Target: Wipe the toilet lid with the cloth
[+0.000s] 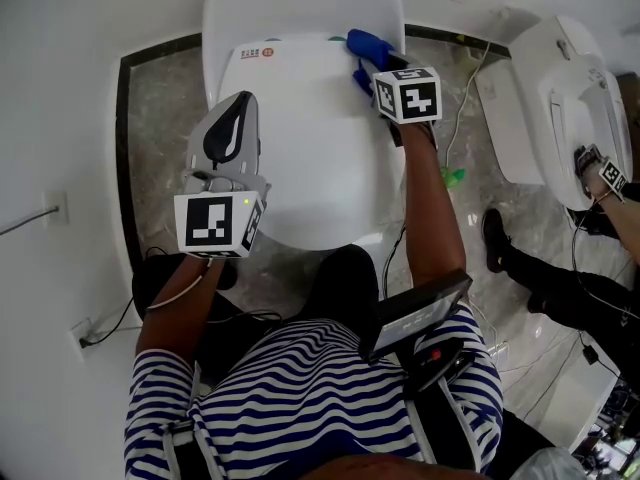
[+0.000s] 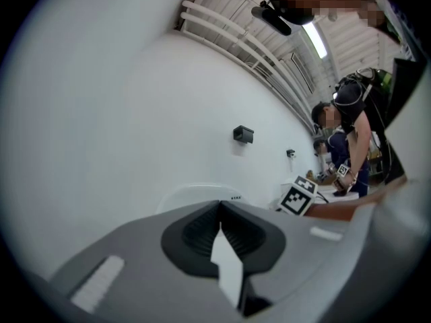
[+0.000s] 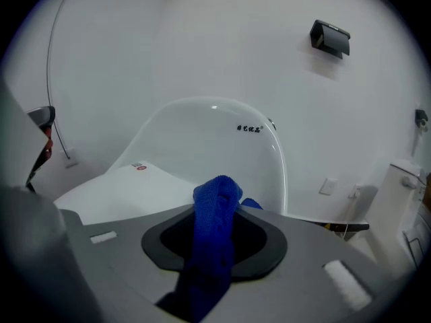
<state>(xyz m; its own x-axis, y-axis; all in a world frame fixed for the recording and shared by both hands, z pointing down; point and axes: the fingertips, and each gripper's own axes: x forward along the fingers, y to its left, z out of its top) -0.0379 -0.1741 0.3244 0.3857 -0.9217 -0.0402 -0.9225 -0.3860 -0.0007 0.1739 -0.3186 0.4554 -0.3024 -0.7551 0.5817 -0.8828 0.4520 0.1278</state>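
The white toilet lid (image 1: 320, 158) is down and fills the middle of the head view. At the lid's back right corner, my right gripper (image 1: 374, 65) is shut on a blue cloth (image 1: 366, 46). In the right gripper view the cloth (image 3: 214, 234) bunches up between the jaws of that gripper (image 3: 217, 207), with the lid (image 3: 114, 188) just ahead and to the left. My left gripper (image 1: 241, 103) hovers over the lid's left side. Its jaws meet at the tips in the left gripper view (image 2: 220, 208) and hold nothing.
The curved white tank (image 1: 300, 3) rises behind the lid against the wall. A second toilet (image 1: 560, 88) stands to the right, where another person (image 1: 570, 283) holds a gripper. Cables and a green item (image 1: 452, 176) lie on the marble floor. A wall socket (image 1: 55, 208) is at left.
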